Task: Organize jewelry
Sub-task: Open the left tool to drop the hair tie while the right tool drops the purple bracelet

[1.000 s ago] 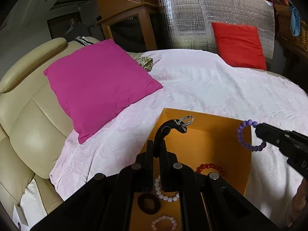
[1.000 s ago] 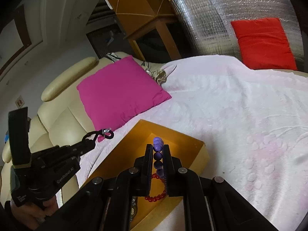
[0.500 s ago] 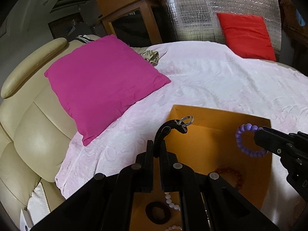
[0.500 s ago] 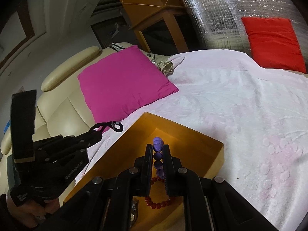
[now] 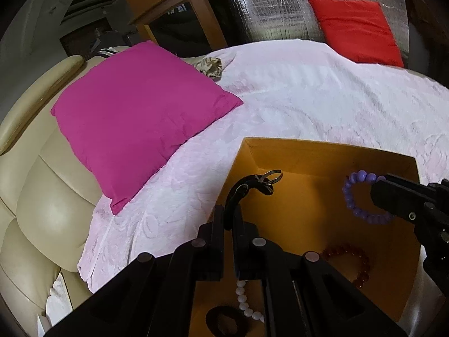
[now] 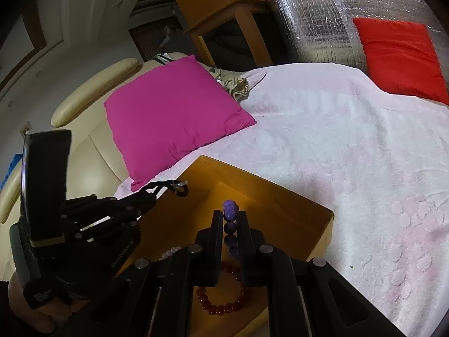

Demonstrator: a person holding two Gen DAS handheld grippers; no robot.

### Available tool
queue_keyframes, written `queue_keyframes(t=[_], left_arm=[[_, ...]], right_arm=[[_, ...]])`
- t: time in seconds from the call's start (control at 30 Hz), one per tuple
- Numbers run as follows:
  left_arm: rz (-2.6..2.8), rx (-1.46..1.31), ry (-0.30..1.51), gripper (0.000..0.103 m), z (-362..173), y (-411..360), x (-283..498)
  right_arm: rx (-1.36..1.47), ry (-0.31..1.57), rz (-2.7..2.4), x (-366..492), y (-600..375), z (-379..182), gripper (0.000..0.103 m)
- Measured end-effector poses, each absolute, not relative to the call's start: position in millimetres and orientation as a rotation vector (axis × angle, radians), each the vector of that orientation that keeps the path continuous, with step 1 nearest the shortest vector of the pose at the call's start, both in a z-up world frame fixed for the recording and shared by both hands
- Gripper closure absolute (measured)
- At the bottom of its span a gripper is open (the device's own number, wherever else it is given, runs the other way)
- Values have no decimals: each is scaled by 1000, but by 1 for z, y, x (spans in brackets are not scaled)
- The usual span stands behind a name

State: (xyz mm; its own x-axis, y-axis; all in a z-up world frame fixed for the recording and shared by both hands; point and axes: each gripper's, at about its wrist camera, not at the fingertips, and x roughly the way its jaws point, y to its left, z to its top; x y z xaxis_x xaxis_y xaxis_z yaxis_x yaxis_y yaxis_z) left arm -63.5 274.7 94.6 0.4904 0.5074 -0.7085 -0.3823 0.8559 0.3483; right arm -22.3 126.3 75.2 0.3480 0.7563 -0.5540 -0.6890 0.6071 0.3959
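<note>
Orange cardboard walls of the box (image 5: 322,151) frame most of the close ground, its open top facing up on the pale pink blanket (image 5: 308,90). On the box floor lie a red bead bracelet (image 6: 221,300), a strand of white beads (image 5: 247,303) and a dark ring-shaped band (image 5: 221,317), leaving bare floor toward the far corner. The left gripper (image 5: 228,219) is pressed together on a black cord (image 5: 238,188) whose far end carries a small metal ring (image 5: 270,177), hanging over the box's near-left wall. The right gripper (image 6: 230,221) pinches a purple bead bracelet (image 6: 230,210), held above the middle of the box, apart from the walls and from the cord. Beyond the far rim the blanket runs wide and bare. To the left, a magenta cushion (image 5: 140,118) overlaps the blanket's edge and a cream leather sofa (image 5: 42,196). Farther back stand a red cushion (image 5: 356,28) against silver quilted foil (image 5: 280,8), and a wooden cabinet (image 5: 179,16).
</note>
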Motion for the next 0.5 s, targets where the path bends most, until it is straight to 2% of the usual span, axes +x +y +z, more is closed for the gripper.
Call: queue_keyframes(t=[0.5], left_arm=[[550,177,956,98,71,281,-57]], right_arm=[[117,798,913,-12,128,67,92]])
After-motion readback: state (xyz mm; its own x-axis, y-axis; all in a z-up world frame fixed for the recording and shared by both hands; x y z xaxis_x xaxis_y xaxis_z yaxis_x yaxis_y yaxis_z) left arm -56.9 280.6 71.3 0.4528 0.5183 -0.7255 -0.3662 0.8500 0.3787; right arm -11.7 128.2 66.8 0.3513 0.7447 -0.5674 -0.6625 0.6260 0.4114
